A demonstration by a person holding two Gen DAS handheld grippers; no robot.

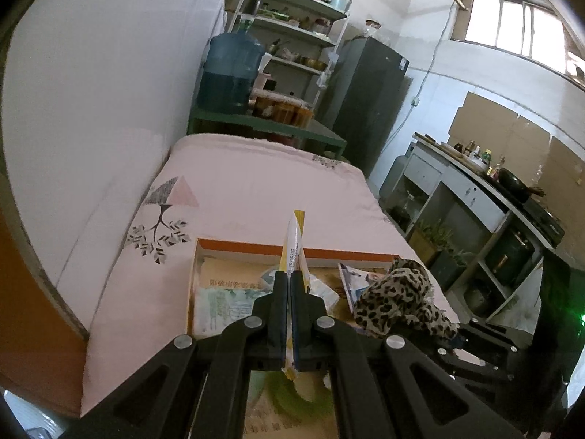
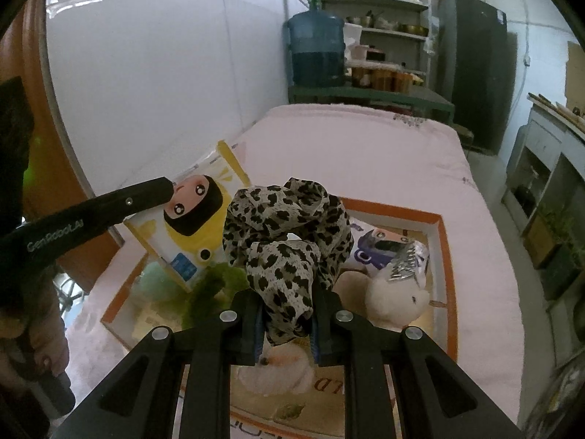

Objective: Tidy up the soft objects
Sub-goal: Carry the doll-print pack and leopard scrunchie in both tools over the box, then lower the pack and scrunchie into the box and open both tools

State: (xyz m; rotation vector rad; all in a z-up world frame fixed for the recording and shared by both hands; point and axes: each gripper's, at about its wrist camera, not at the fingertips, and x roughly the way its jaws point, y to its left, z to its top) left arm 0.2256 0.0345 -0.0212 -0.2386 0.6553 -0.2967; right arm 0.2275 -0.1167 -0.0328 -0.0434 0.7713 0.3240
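- Pink bed, kitchen shelves behind; orange-rimmed box already holds plush toys and packets.
- Left gripper clamped on yellow packet above box.
- Right gripper clamped on leopard scarf; both not yet placed.

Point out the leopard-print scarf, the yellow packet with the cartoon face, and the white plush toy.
leopard-print scarf (image 2: pixel 289 226): right wrist view, bunched middle.
yellow packet (image 2: pixel 193 212): right wrist view, on the cartoon face.
white plush toy (image 2: pixel 395 300): right wrist view, its body.
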